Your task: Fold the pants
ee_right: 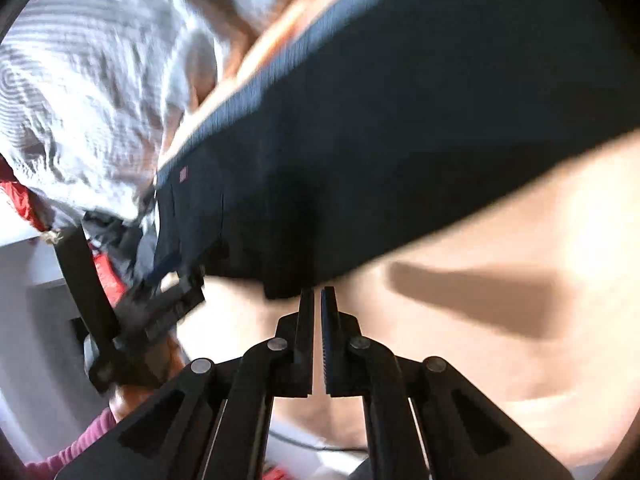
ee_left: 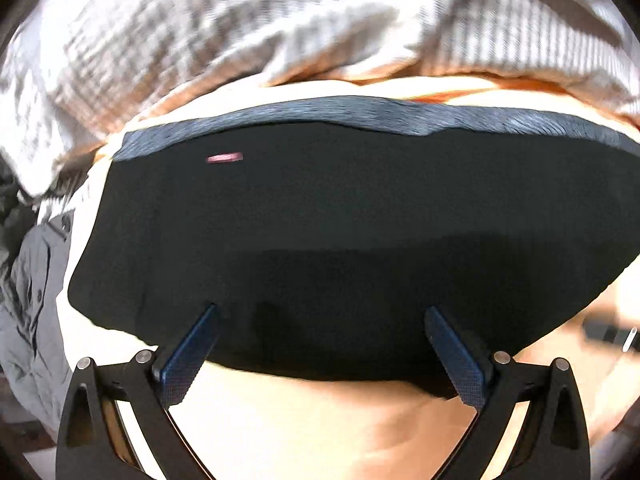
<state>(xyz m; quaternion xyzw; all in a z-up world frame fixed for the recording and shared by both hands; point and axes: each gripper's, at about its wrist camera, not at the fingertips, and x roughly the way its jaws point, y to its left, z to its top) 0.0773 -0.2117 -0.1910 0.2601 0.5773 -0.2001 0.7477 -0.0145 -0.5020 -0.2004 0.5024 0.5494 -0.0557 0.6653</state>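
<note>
The black pants [ee_left: 320, 236] lie folded flat on a peach sheet [ee_left: 312, 432], with a ribbed blue-grey waistband [ee_left: 320, 114] along the far edge and a small pink label [ee_left: 224, 157]. My left gripper [ee_left: 320, 312] is open, its blue fingers [ee_left: 188, 356] spread over the near edge of the pants. In the right wrist view the pants [ee_right: 400, 140] fill the upper middle. My right gripper [ee_right: 318, 294] is shut with nothing between its fingers, its tips just short of the near edge. The left gripper [ee_right: 160, 300] shows at the pants' left corner.
A striped white blanket [ee_left: 200, 24] is bunched beyond the pants. A grey garment [ee_left: 28, 280] lies at the left. In the right wrist view there is red fabric [ee_right: 24, 200] at the left and a pink sleeve [ee_right: 72, 452] at the bottom left.
</note>
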